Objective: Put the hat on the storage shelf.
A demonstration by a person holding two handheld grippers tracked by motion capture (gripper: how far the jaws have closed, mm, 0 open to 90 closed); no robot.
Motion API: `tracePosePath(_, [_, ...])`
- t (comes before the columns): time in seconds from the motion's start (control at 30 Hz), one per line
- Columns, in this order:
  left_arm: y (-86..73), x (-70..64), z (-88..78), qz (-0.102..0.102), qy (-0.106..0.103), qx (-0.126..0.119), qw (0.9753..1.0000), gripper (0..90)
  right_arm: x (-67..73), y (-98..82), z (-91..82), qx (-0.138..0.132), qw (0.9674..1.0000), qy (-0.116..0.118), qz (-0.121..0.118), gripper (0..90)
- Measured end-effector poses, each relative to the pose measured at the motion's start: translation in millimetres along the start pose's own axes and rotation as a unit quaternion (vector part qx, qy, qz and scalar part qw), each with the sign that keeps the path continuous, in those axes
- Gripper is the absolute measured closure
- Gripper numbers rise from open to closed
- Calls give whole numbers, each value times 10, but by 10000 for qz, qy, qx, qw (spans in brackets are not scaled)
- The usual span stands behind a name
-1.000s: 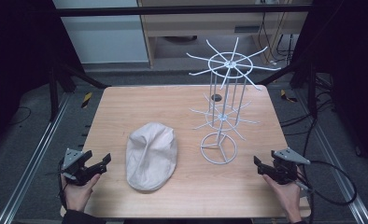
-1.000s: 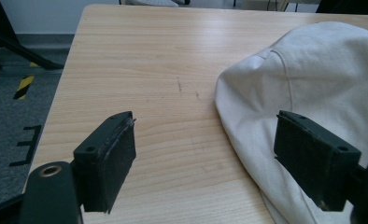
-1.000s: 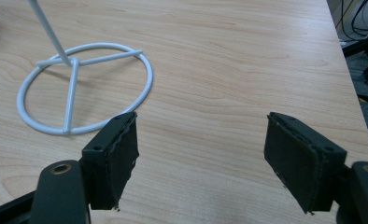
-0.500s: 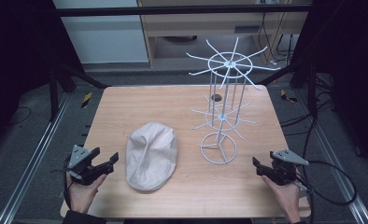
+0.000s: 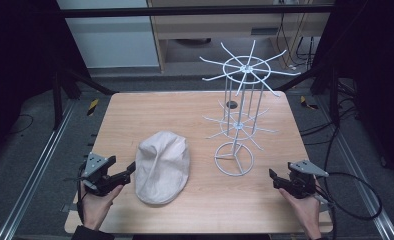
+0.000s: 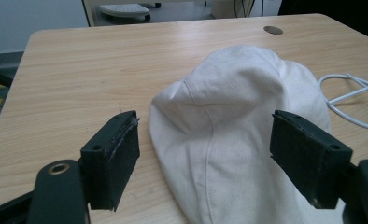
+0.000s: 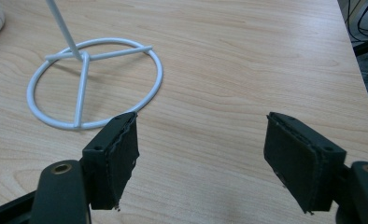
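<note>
Cream cotton flat cap (image 5: 163, 167) lies crown-up on the pale wooden bench (image 5: 185, 115), toward the person's edge of it and left of the bench's middle. In the left gripper view the cap (image 6: 238, 140) shows a soft crease running down from its raised crown, and its fabric spreads between the two black jaws.

Just left of the cap, the left tool (image 5: 130, 171) points at the cap's near-left rim, held in the person's left hand (image 5: 96, 205). Its jaws stand wide apart and grip nothing; from its own camera (image 6: 205, 154) the left jaw hangs over bare wood beside the cap and the right jaw over the cap's cloth, though whether either touches the cap cannot be told.

Right of the cap stands a white wire hat rack (image 5: 239, 115) with a ring base (image 7: 93, 81), an upright stem and two tiers of radiating spokes; it sits near the cap but apart from it.

Well to the right of the cap, beyond the rack's base, the right tool (image 5: 274, 177) rests in the person's right hand (image 5: 305, 210). Its jaws (image 7: 201, 154) are likewise spread wide and empty, over bare bench just beside the ring base.
</note>
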State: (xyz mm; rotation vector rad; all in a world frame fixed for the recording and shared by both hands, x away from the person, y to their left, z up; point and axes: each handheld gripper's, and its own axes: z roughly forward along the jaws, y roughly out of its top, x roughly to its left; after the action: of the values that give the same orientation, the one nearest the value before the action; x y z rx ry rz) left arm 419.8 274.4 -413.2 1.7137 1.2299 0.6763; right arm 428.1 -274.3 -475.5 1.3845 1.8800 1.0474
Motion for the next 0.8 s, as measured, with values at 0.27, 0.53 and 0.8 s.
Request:
tracePosePath(0.27, [43, -88, 45, 14, -65, 118, 9999, 255, 2, 12, -8, -22, 10000, 25, 59, 258])
tracePosePath(0.53, [87, -185, 89, 122, -120, 224, 9996, 262, 14, 6, -4, 37, 10000, 15, -24, 254])
tracePosePath(0.8, [147, -293, 182, 262, -165, 374, 9988, 282, 15, 0, -18, 41, 10000, 11, -18, 255])
